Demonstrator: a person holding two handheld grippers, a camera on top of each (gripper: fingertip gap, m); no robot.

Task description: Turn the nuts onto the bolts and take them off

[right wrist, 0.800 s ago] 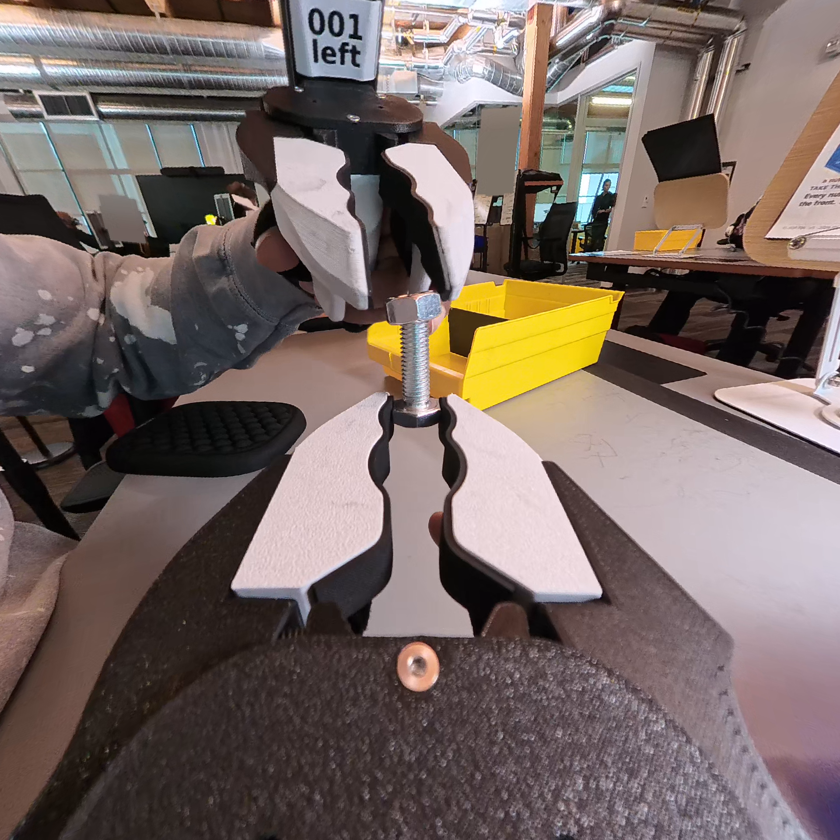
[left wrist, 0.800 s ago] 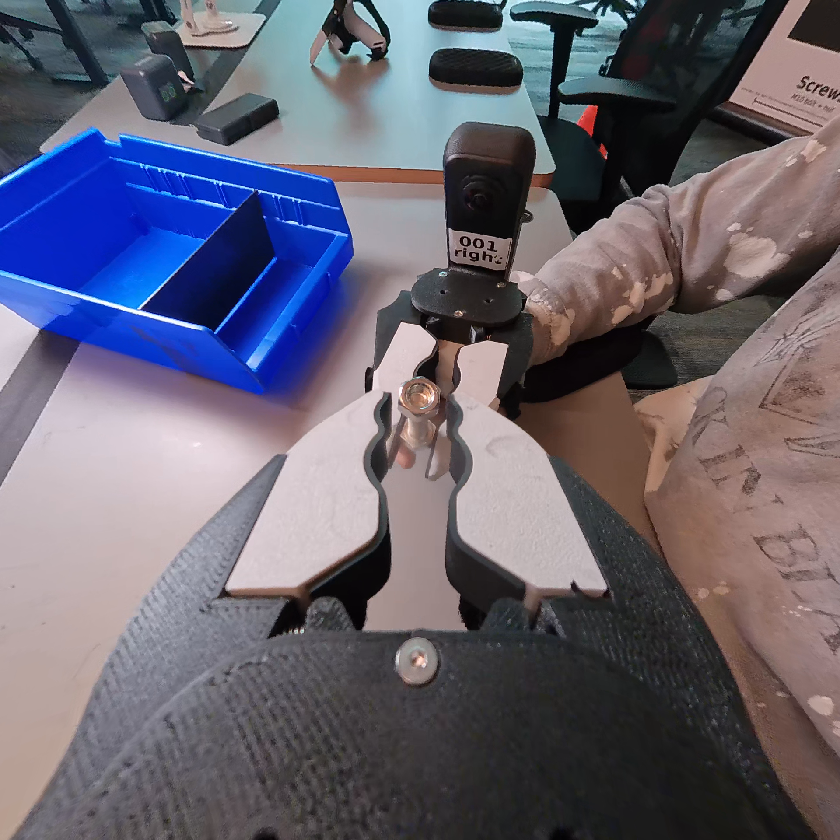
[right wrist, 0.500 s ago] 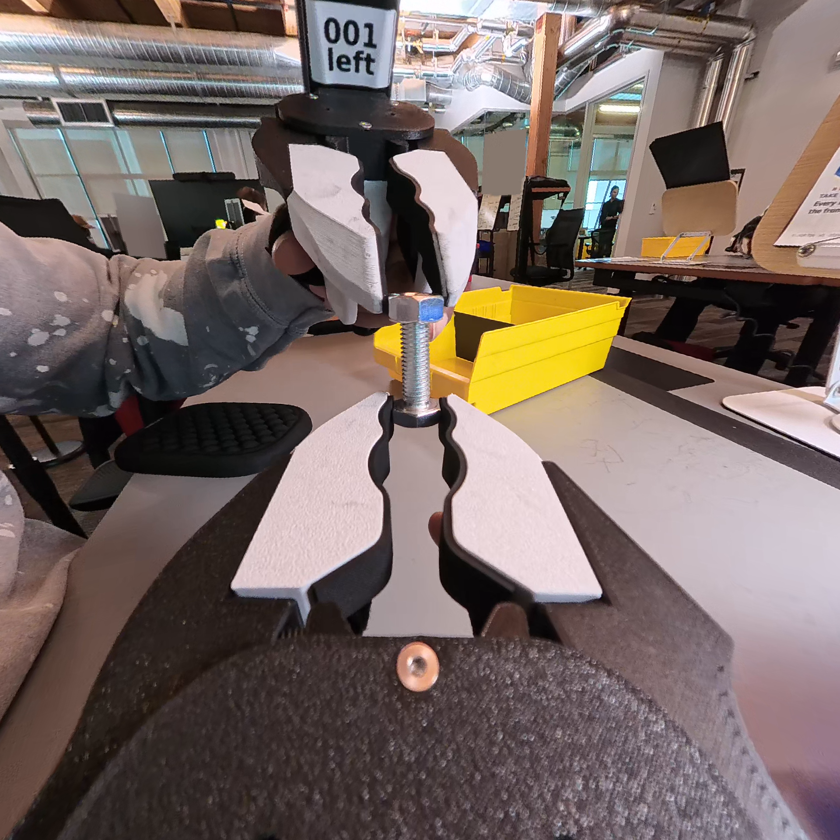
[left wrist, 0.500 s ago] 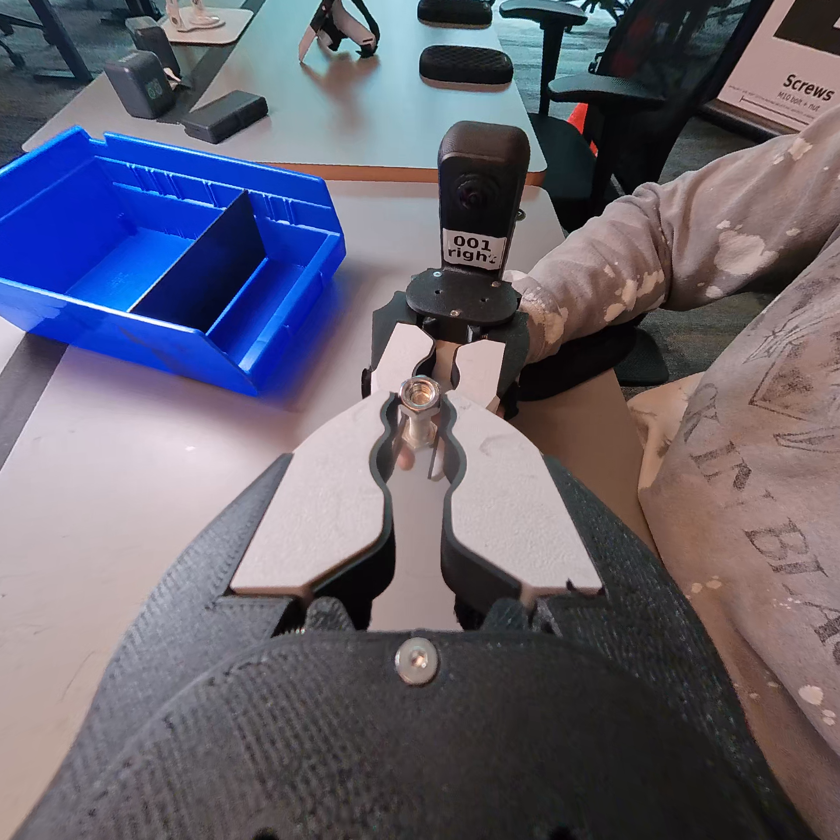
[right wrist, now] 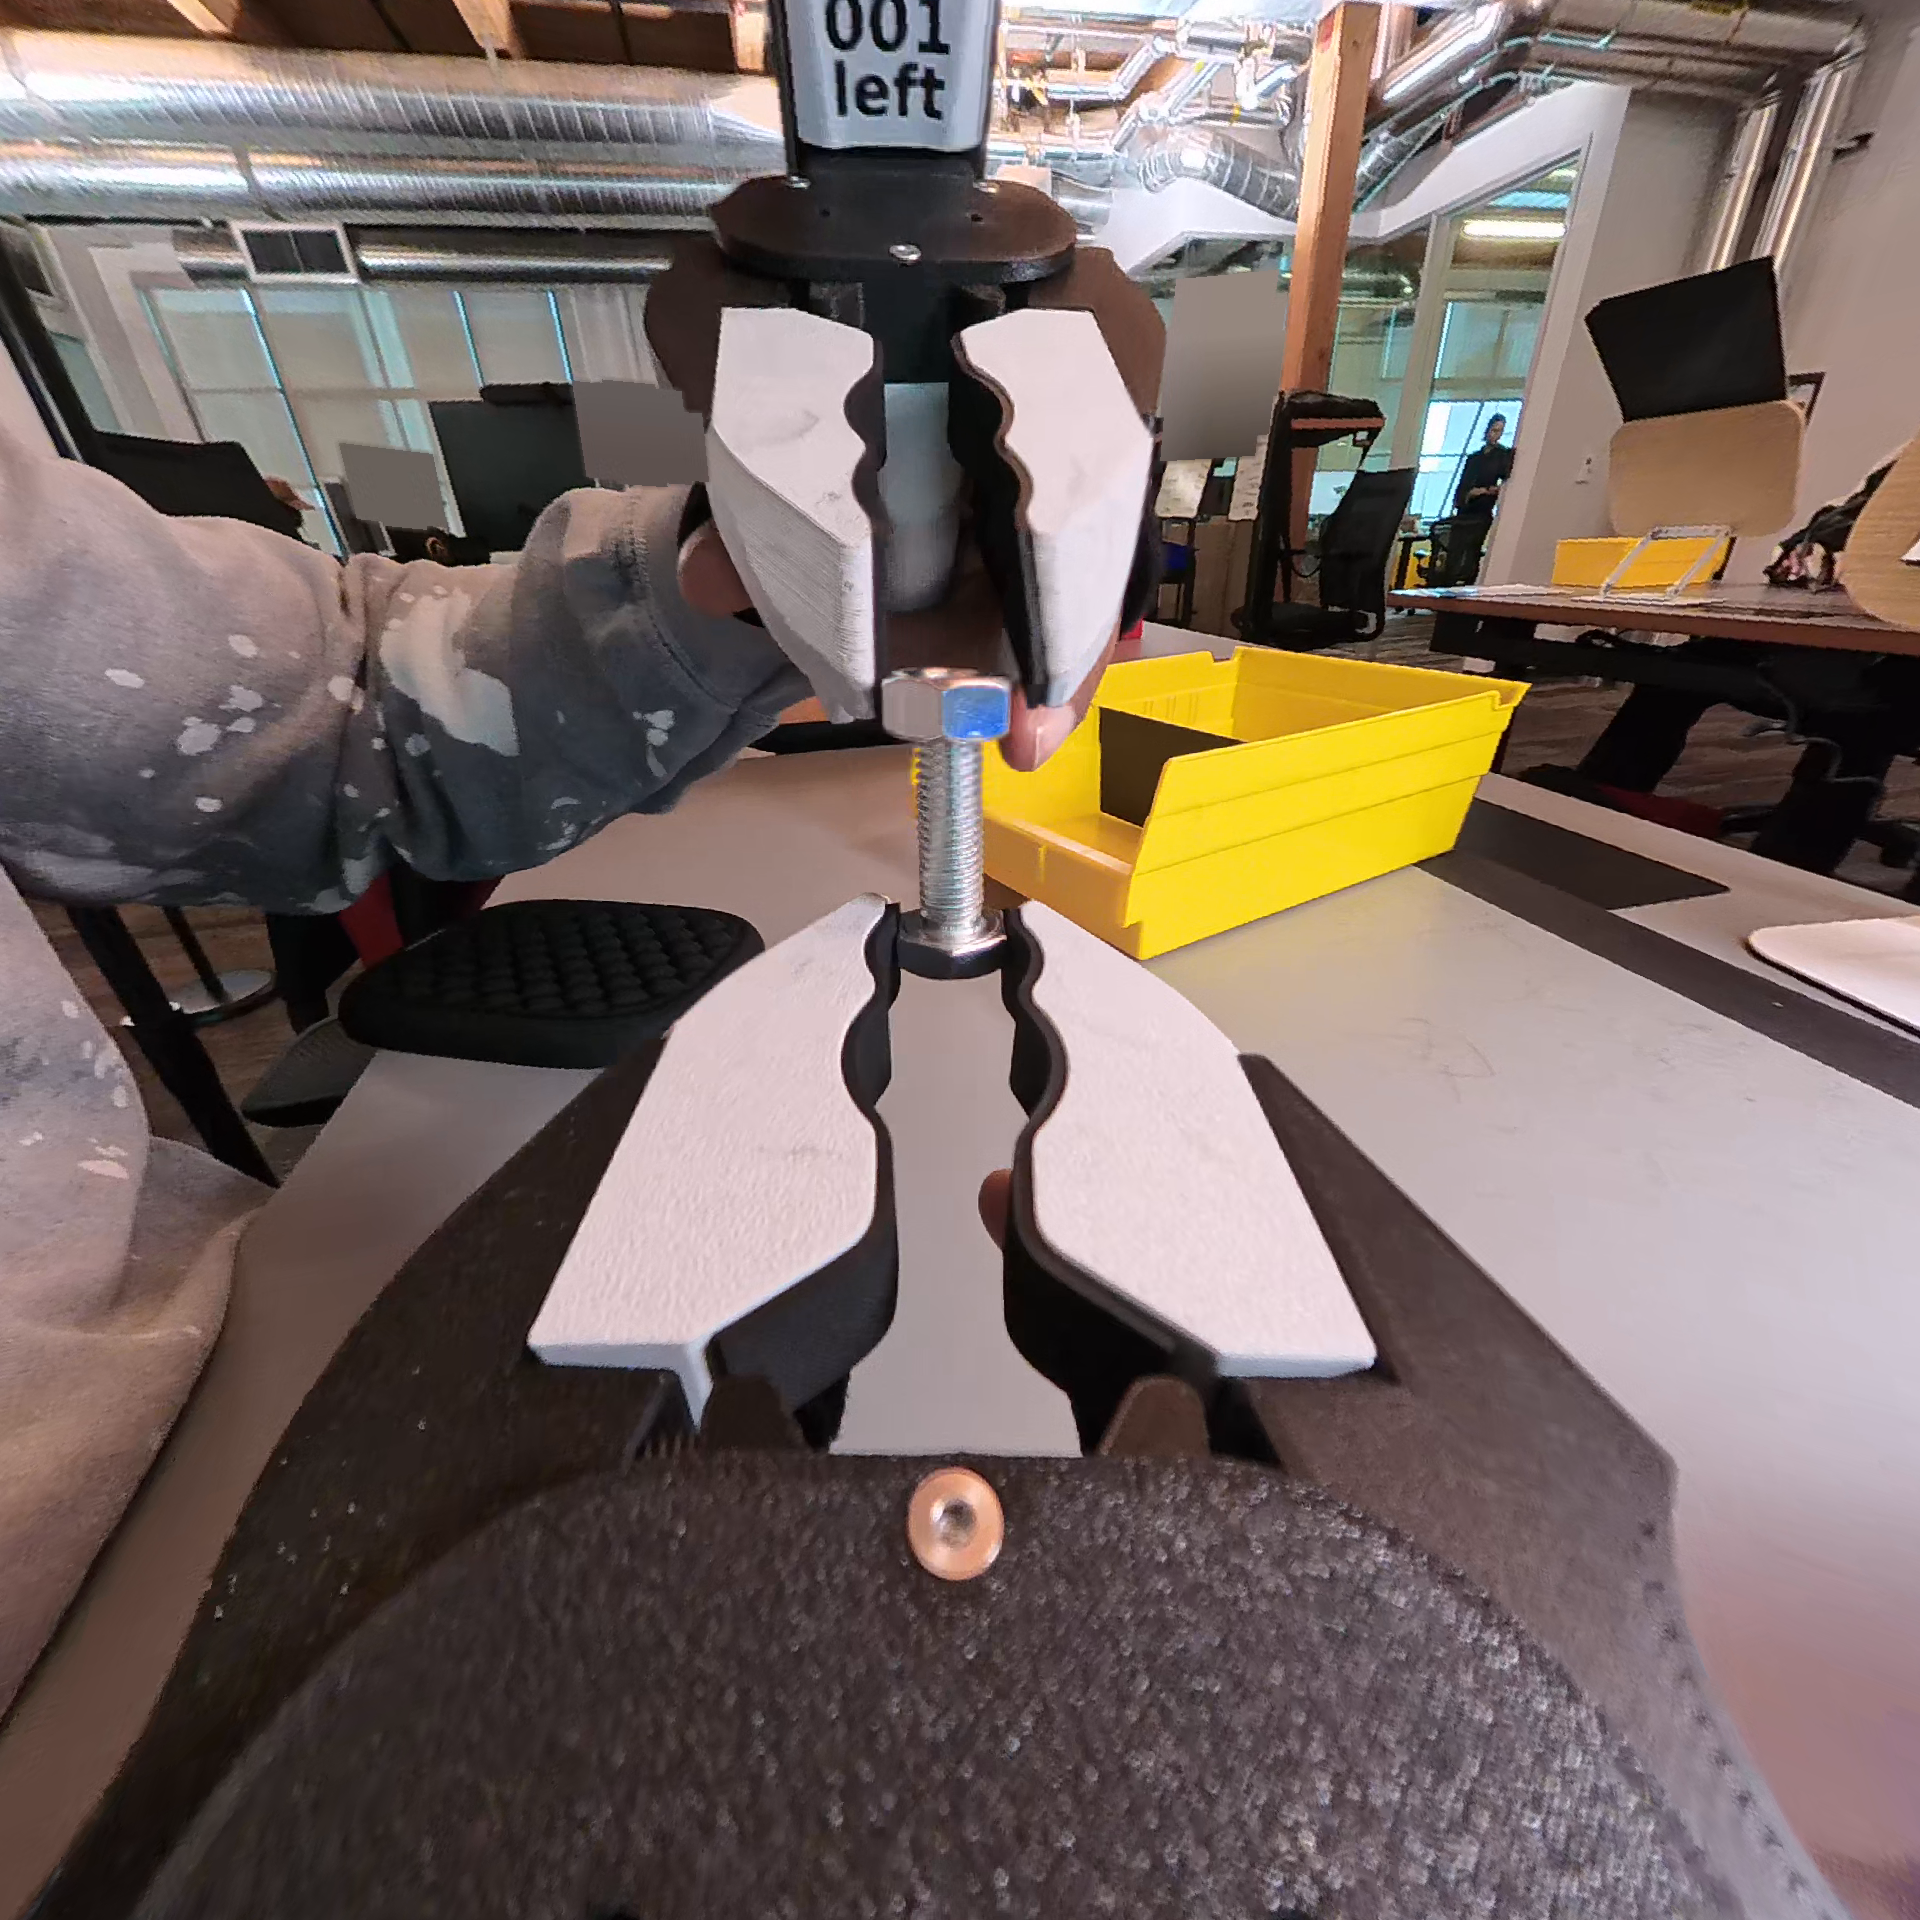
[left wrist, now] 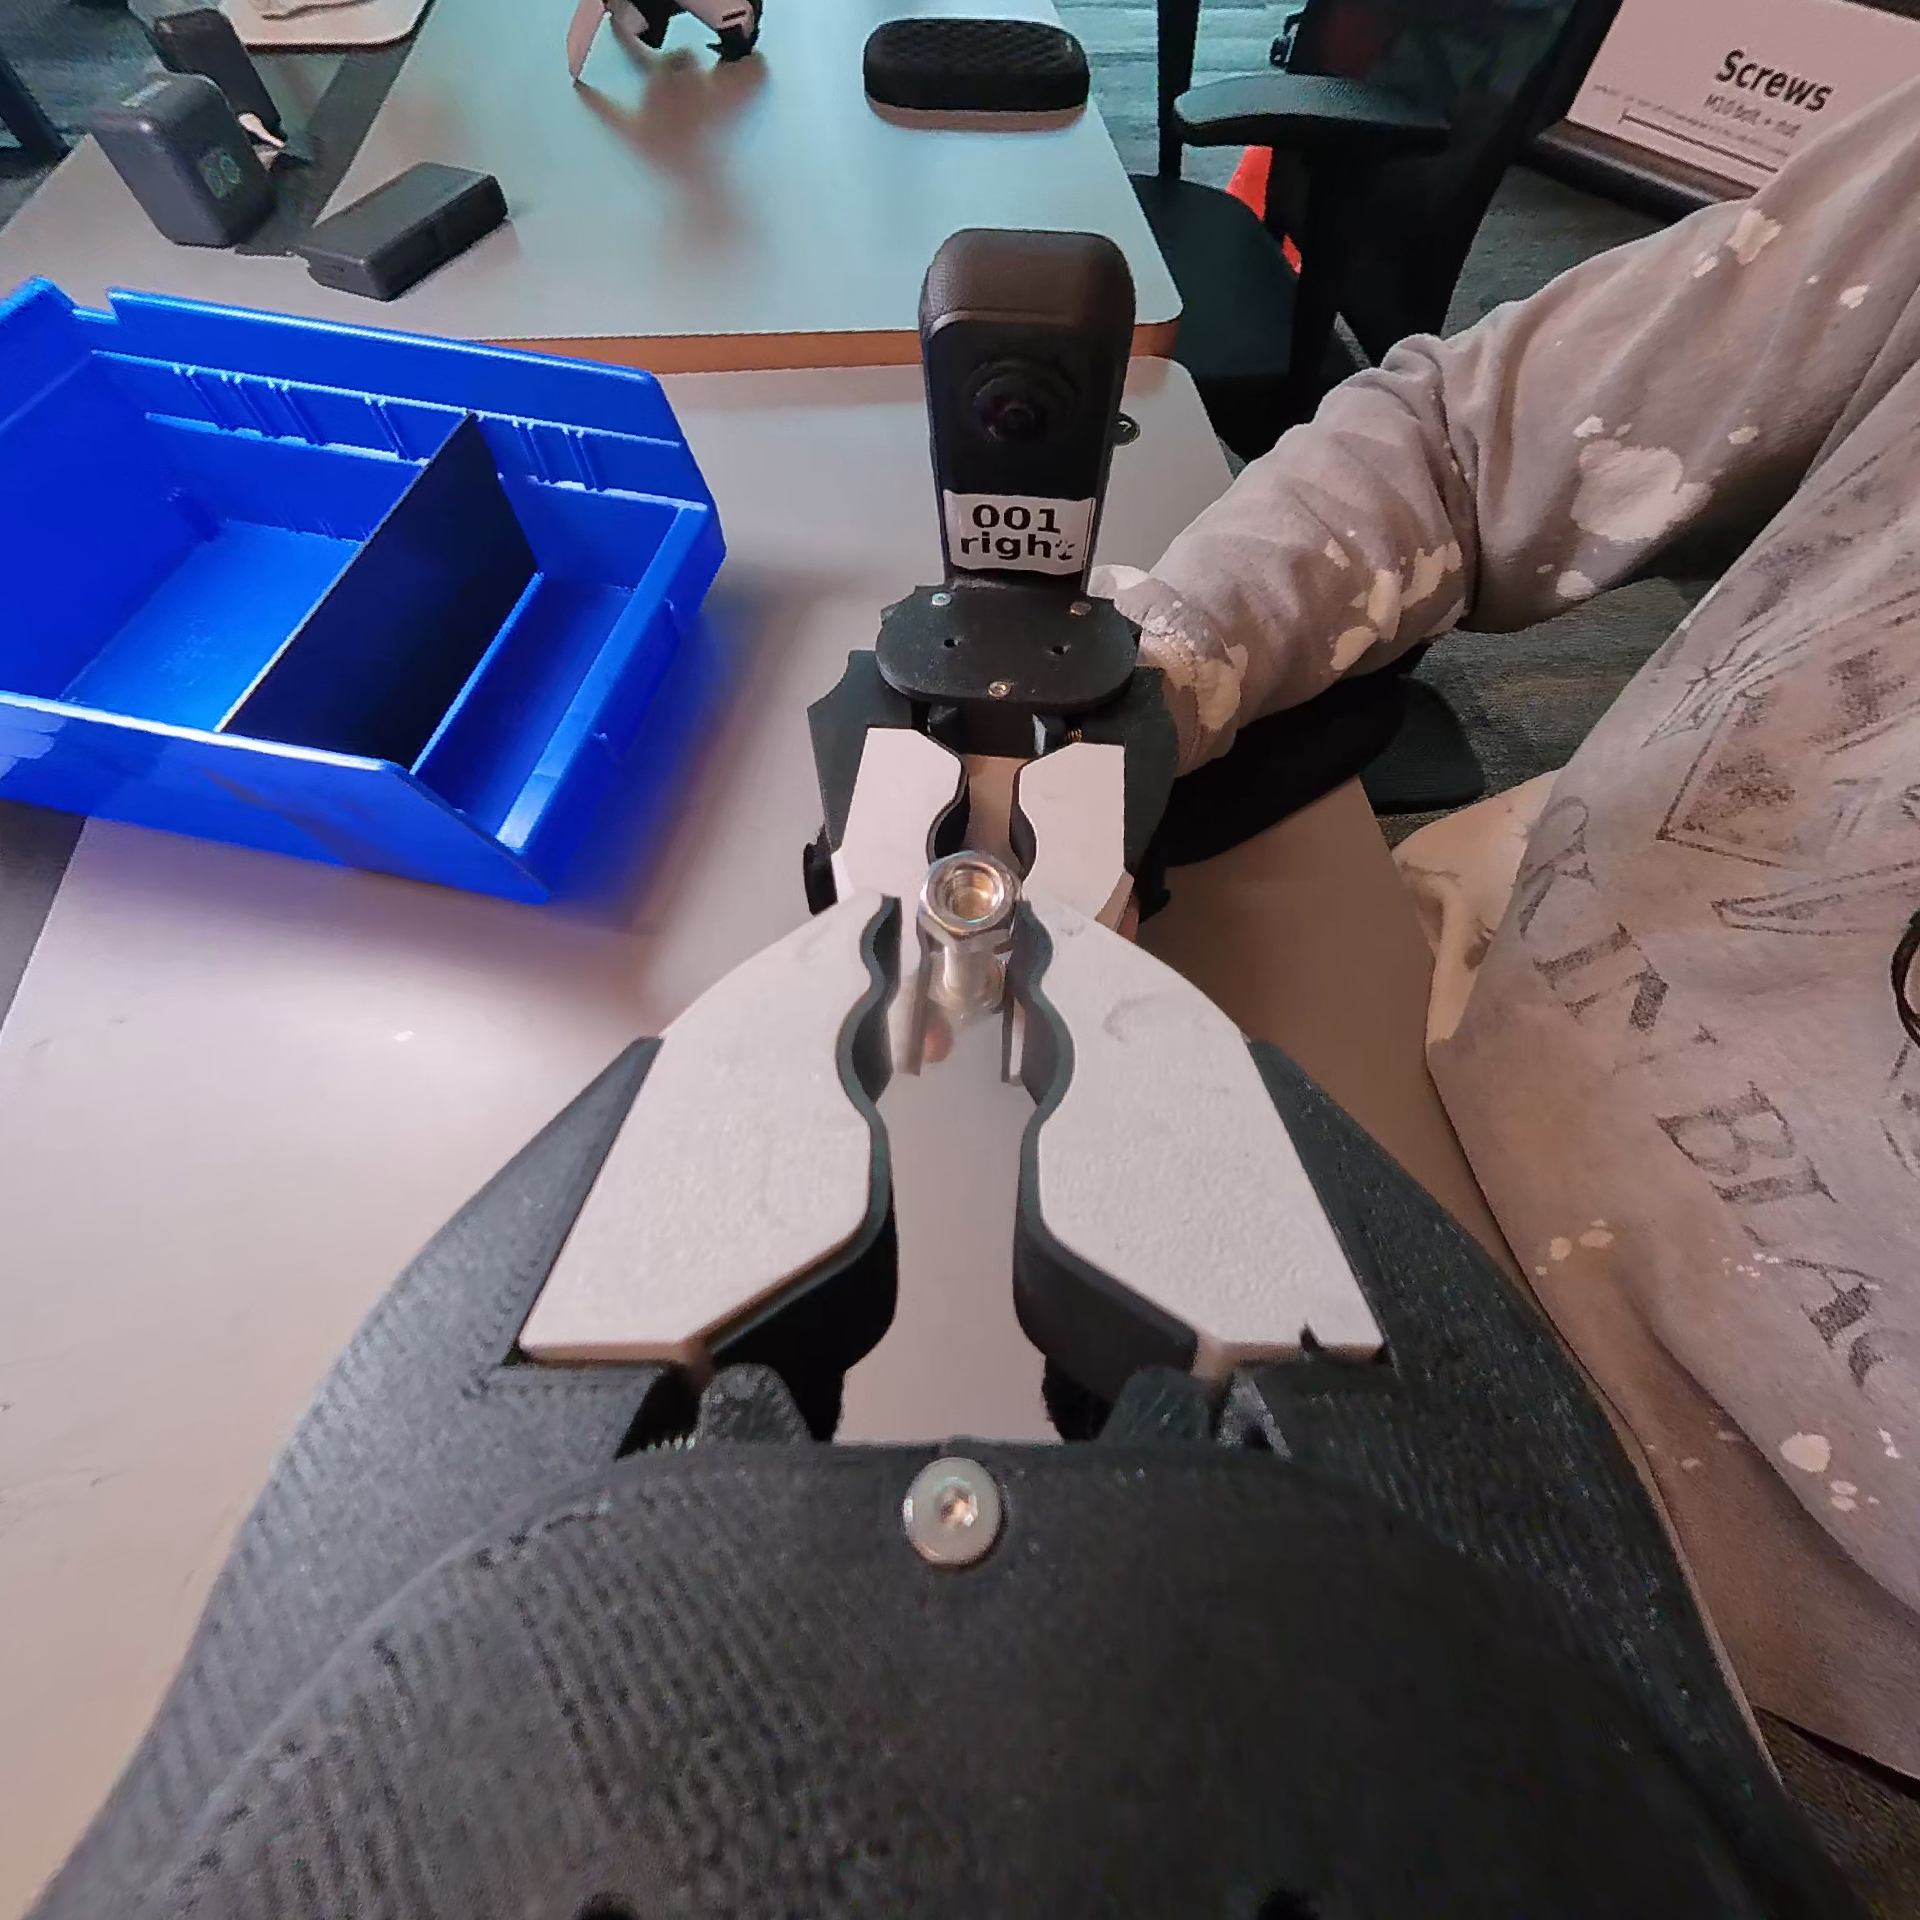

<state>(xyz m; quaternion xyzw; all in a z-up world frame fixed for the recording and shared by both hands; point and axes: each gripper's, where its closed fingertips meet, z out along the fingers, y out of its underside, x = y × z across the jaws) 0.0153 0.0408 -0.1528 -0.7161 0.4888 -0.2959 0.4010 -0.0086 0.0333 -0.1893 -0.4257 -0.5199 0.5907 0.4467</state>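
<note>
A silver bolt (right wrist: 948,821) stands upright over the grey table. My right gripper (right wrist: 951,925) is shut on the bolt head (right wrist: 951,940) at the bottom. A hex nut (right wrist: 945,709) sits on the bolt's top end. The left wrist view shows the nut (left wrist: 966,896) end-on, with its hole visible. My left gripper (left wrist: 961,914) comes down from above (right wrist: 951,686), and its narrowly parted tips straddle the nut. I see a small gap on one side. The right gripper's fingers (left wrist: 894,810) face me just beyond the nut.
A blue divided bin (left wrist: 260,790) sits on the table to the left of the left gripper. A yellow bin (right wrist: 1299,831) stands behind the bolt. A black padded armrest (right wrist: 540,977) lies past the table edge. A second table (left wrist: 727,208) behind holds small black devices. My right fingertips sit around 4 cm from my left ones.
My left gripper has come down toward the bolt, so its tips now sit around the nut instead of just above it. The right gripper and bolt have held still.
</note>
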